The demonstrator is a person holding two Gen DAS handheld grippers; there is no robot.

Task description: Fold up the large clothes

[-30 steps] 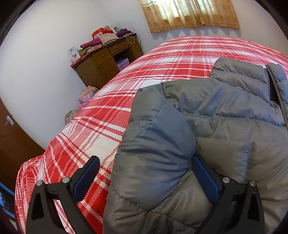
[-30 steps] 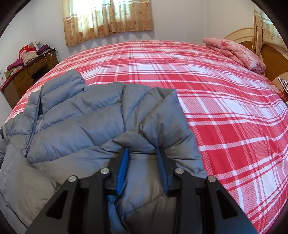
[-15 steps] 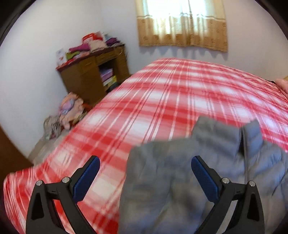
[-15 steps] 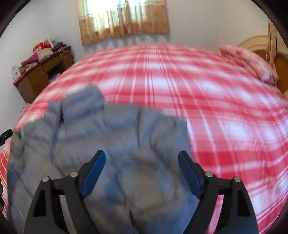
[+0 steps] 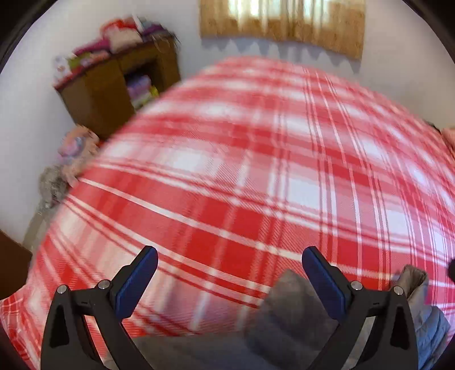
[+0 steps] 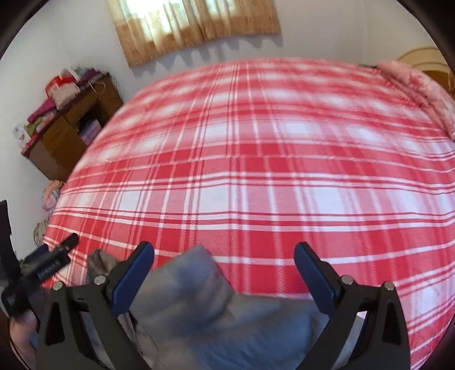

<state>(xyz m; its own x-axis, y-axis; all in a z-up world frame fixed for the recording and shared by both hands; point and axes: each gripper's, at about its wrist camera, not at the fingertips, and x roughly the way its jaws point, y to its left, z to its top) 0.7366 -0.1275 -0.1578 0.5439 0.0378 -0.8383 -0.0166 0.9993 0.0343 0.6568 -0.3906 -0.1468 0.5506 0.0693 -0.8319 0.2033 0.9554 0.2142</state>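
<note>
Grey puffy jacket (image 6: 199,318) lies low on red checked bed (image 6: 256,170), near edge. Right gripper (image 6: 224,273) jaws opening wide, nothing pinched, jacket under them. Left gripper (image 5: 229,280) spread wide, nothing pinched, jacket just below.

The left tongs (image 5: 229,273) stand wide apart at the near edge of the view, blue pads facing each other, with nothing pressed between them. Beneath and between them spreads the bed (image 5: 256,176), covered in a red and white plaid sheet, blurred by motion. A grey padded jacket (image 5: 287,324) lies bunched on the near right part of the bed, partly behind the right finger and not touching either pad. At the far left a brown wooden cabinet (image 5: 113,94) stands against the white wall, with folded clothes (image 5: 119,37) piled on top. A heap of laundry (image 5: 71,153) sits on the floor beside it. A yellow curtain (image 5: 281,25) hangs on the far wall.
</note>
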